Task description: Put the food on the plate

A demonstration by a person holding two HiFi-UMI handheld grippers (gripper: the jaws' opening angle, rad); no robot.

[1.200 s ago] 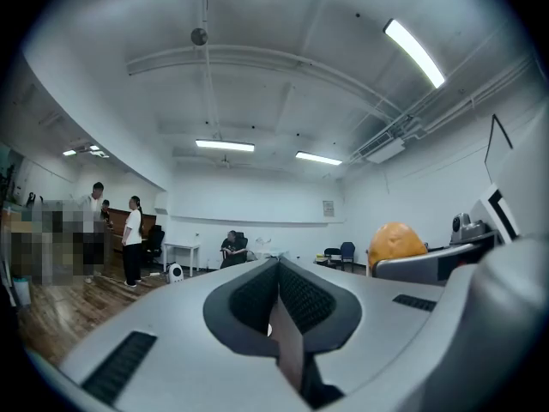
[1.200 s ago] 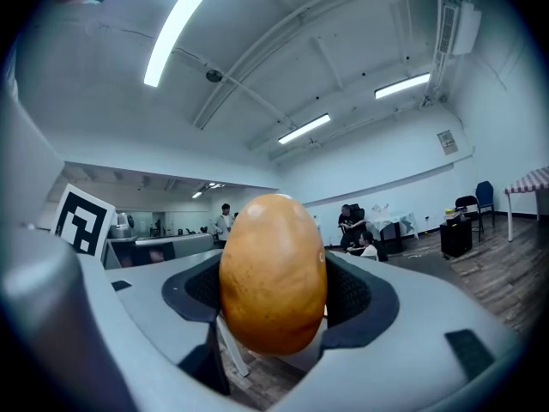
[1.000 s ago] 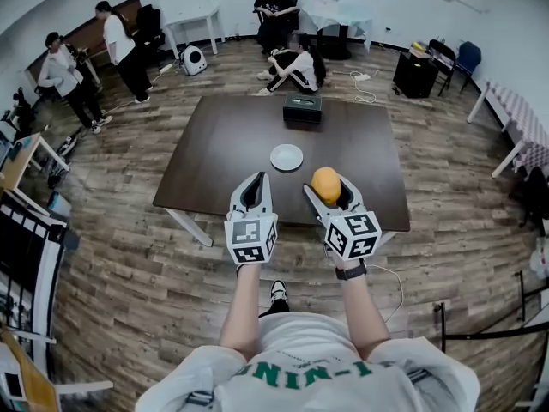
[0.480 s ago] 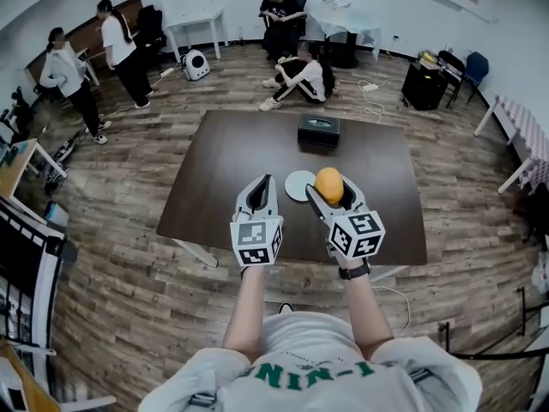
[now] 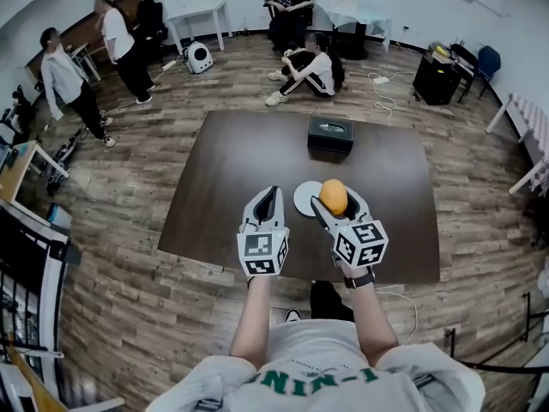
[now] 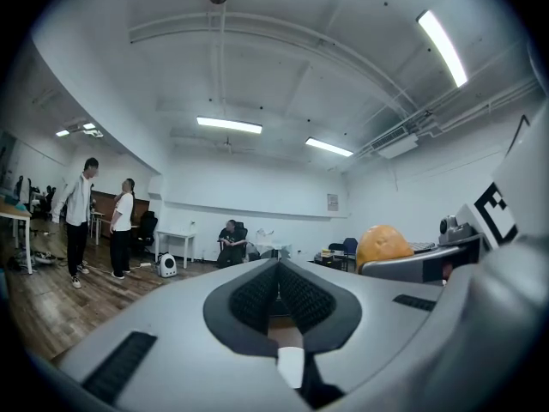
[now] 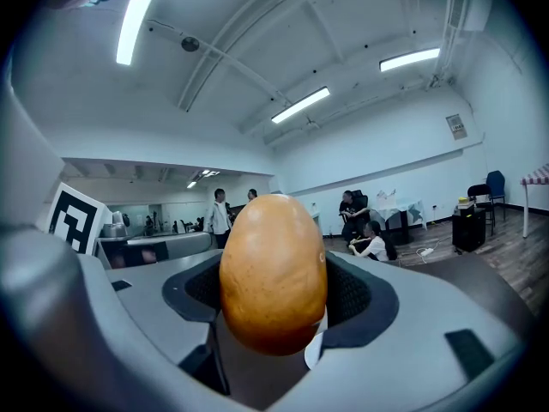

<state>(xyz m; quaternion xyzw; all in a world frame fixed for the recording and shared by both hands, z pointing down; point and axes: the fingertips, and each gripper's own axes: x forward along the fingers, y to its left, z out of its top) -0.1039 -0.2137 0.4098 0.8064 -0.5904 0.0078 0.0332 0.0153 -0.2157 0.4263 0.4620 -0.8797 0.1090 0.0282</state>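
The left gripper [image 5: 268, 194] has come forward over the desk [image 5: 232, 157]; its jaws are pressed together with nothing between them. Just to its right lies the white plate [image 5: 303, 199], which a second ago was well ahead of both grippers. The right gripper [image 5: 335, 204] has also come forward, and its jaws, fairly wide apart, clamp the round orange food [image 5: 333, 195]. The food now hangs over the right part of the plate, so I judge that lowering and release are the next step.
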